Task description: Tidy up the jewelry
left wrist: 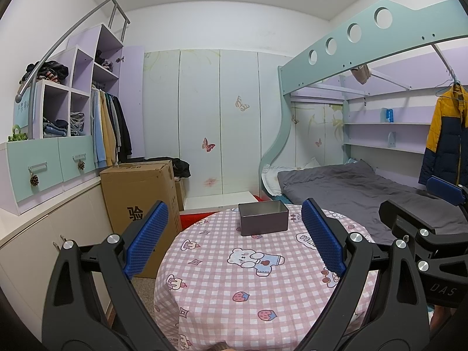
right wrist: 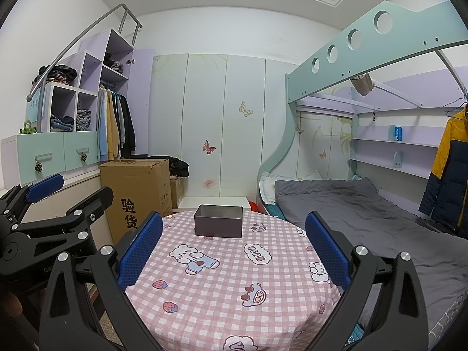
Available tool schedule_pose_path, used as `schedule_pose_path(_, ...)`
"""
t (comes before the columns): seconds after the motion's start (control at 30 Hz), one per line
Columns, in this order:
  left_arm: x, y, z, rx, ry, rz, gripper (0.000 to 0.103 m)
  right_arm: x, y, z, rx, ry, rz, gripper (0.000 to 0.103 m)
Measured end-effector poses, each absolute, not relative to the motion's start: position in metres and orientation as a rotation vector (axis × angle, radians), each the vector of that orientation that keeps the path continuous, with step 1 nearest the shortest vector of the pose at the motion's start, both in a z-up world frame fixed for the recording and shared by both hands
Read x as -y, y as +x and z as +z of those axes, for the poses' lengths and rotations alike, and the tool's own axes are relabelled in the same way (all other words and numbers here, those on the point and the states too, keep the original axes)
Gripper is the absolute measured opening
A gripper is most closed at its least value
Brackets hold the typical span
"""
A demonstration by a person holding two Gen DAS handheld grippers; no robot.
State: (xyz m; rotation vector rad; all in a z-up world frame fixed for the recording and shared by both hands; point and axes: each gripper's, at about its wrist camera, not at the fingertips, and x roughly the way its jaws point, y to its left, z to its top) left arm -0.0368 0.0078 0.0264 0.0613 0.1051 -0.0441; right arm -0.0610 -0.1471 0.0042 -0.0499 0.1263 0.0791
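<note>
My left gripper [left wrist: 234, 239] stands wide open over the near part of the table [left wrist: 222, 292], blue pads [left wrist: 146, 239] well apart, nothing between them. My right gripper [right wrist: 234, 248] is likewise spread open and empty above the same table, with its pads [right wrist: 327, 248] on either side of the checked cloth [right wrist: 222, 286]. Each gripper shows in the other's view: the right one at the right edge of the left view, the left one at the left edge of the right view. Beyond both, toward the far edge of the table, a grey box [left wrist: 263, 218] sits upright with its top open; its inside is not visible to me. No jewelry is discernible on the cloth. Past the table, a carton [left wrist: 140, 199] stands on the floor to the left, a bed [left wrist: 365, 193] lies to the right, and wardrobe doors [left wrist: 210, 122] close the far wall.
</note>
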Motion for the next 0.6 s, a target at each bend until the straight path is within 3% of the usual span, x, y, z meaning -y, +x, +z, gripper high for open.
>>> schedule_pose_path(0.6,-0.0101,-0.0367,0.0238,-0.109,0.064,-0.041,0.091,0.1469,-0.0607,0.0017,-0.133,-0.047,0.077,0.094)
